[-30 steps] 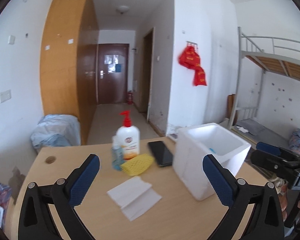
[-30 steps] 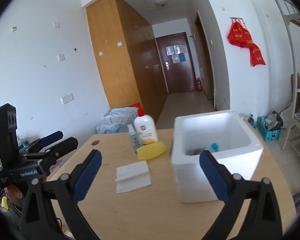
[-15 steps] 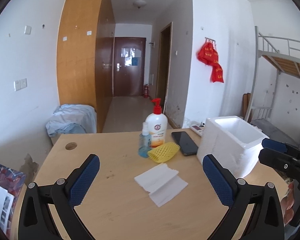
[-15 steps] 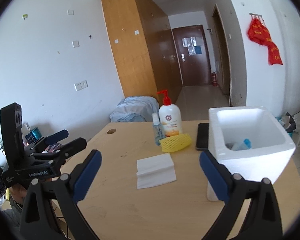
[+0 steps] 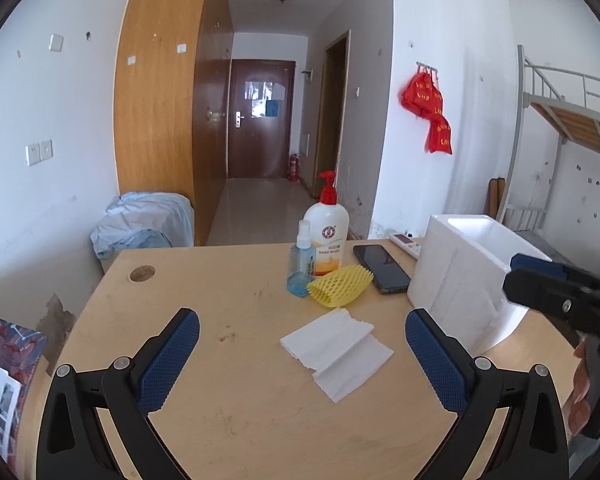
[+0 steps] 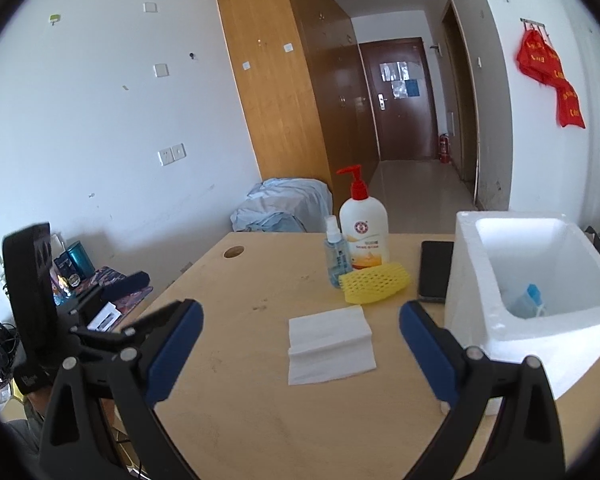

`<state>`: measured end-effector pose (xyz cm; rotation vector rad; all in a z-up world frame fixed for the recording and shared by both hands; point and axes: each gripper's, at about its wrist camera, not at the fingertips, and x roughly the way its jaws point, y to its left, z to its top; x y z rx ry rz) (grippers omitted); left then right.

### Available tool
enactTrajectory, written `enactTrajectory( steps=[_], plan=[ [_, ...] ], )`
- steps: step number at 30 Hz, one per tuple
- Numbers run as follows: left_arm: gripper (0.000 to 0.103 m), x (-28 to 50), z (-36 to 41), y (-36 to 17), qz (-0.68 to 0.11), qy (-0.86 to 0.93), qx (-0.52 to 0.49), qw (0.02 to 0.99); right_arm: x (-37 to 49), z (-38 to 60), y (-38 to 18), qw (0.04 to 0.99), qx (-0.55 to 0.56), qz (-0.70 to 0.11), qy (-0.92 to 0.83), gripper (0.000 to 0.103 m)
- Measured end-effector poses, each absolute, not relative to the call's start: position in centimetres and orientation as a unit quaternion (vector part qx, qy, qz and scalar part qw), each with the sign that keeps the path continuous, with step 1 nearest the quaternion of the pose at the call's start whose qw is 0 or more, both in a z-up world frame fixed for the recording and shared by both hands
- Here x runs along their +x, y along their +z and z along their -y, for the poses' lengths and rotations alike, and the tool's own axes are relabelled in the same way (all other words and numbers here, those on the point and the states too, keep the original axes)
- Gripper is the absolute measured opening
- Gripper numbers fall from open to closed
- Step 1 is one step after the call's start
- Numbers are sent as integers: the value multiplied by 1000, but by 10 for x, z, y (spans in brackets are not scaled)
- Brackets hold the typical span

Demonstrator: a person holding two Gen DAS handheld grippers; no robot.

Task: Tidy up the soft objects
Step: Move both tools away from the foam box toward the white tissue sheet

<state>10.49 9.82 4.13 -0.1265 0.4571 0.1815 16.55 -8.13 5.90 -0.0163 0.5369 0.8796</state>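
Both grippers, left (image 5: 302,354) and right (image 6: 300,344), fingers apart and empty, are backing off the folded white tissue (image 6: 329,344) and yellow foam net (image 6: 374,288), widening the view before any pickup.

The foam box (image 6: 476,280) hides the phone's (image 6: 435,270) right edge; a blue item (image 6: 530,300) inside is unidentifiable; the box's 5 o'clock corner sits behind the tongs.

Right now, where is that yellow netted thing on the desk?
In both wrist views the yellow foam net lies on the wooden desk, just in front of the small blue spray bottle and the pump bottle, left of the black phone.
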Motion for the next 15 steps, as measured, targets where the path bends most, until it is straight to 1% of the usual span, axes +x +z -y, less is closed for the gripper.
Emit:
enactTrajectory(
  steps=[7,15],
  plan=[
    [103,123,-98,15,-248,69,-61,964,177,69,57,865,-8,-261,428,100],
    [103,141,-104,-5,-268,72,-58,959,198,46,35,851,-25,-285,440,100]
  ],
)
